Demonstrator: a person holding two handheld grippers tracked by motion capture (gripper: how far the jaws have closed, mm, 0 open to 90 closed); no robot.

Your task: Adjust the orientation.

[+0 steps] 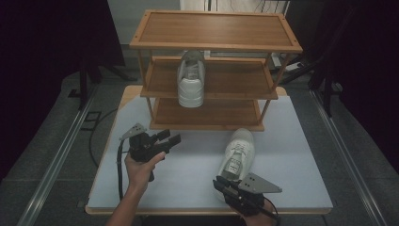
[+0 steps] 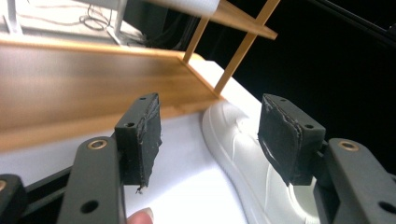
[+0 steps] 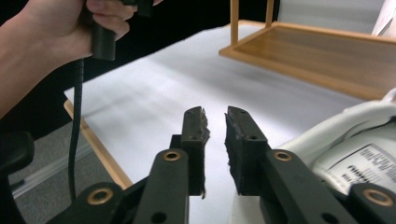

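Two white lace-up sneakers: one (image 1: 191,77) on the three-tier wooden rack's (image 1: 216,44) middle shelf at upper centre, one (image 1: 238,153) on the table (image 1: 188,174) at lower right. Left tongs (image 1: 171,137) gape empty; right tongs (image 3: 215,140), nearly closed, grasp nothing.

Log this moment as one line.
left gripper: open, empty | right gripper: nearly closed, empty, beside shoe | rack: one shoe shelved

Bright overhead light on the table (image 1: 291,141), dark surroundings, and blurred close foregrounds in both gripper views.

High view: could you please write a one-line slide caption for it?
Two hand-held grippers, left gripper and right gripper, near a white sneaker before a wooden rack holding its mate.
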